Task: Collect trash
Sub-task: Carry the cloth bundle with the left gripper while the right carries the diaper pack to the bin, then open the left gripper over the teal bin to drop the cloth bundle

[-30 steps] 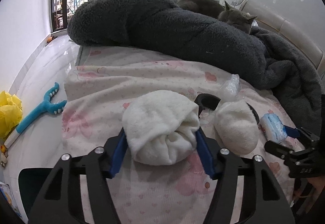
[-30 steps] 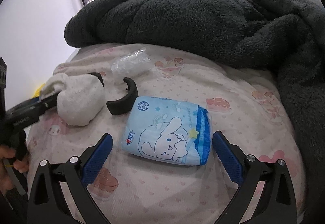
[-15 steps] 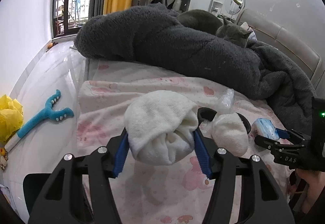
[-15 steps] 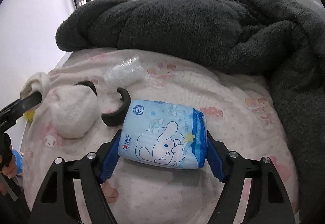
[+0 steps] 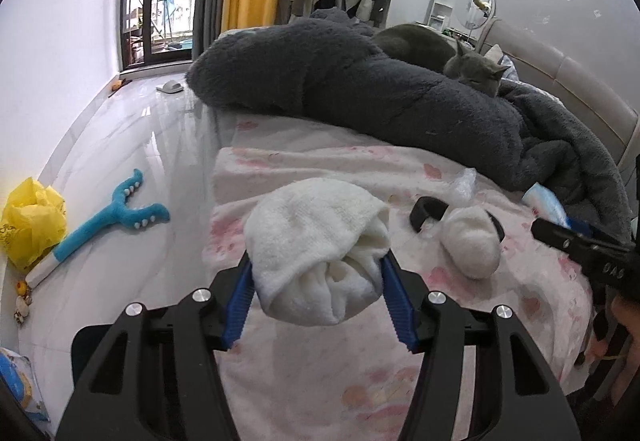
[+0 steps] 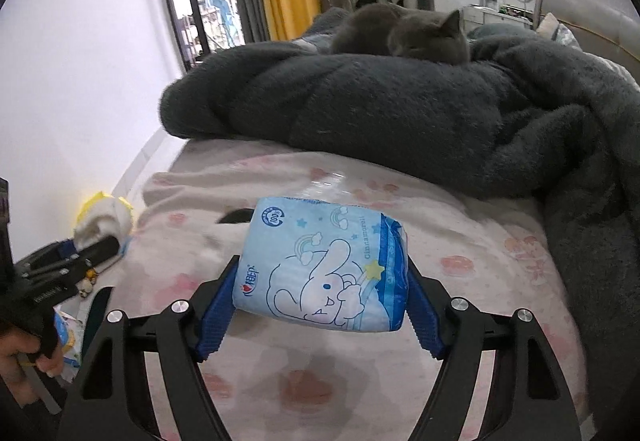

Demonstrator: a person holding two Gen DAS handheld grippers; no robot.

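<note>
My left gripper [image 5: 316, 297] is shut on a rolled white sock [image 5: 316, 245] and holds it above the bed's near edge. My right gripper [image 6: 320, 305] is shut on a light blue tissue pack [image 6: 324, 261] with a cartoon rabbit, lifted off the pink-patterned sheet [image 6: 460, 241]. A second white sock [image 5: 472, 241], a black curved band [image 5: 426, 211] and a crumpled clear wrapper [image 5: 464, 181] lie on the sheet. The right gripper with the pack [image 5: 548, 201] shows at the right of the left wrist view.
A dark grey fleece blanket [image 5: 360, 93] covers the back of the bed, with a grey cat [image 6: 420, 33] lying on it. On the floor to the left are a yellow plastic bag [image 5: 32, 225] and a blue forked toy [image 5: 108, 213].
The right gripper closed on the tissue pack and lifted it off the sheet. The left gripper rose and pulled back with the sock held.
</note>
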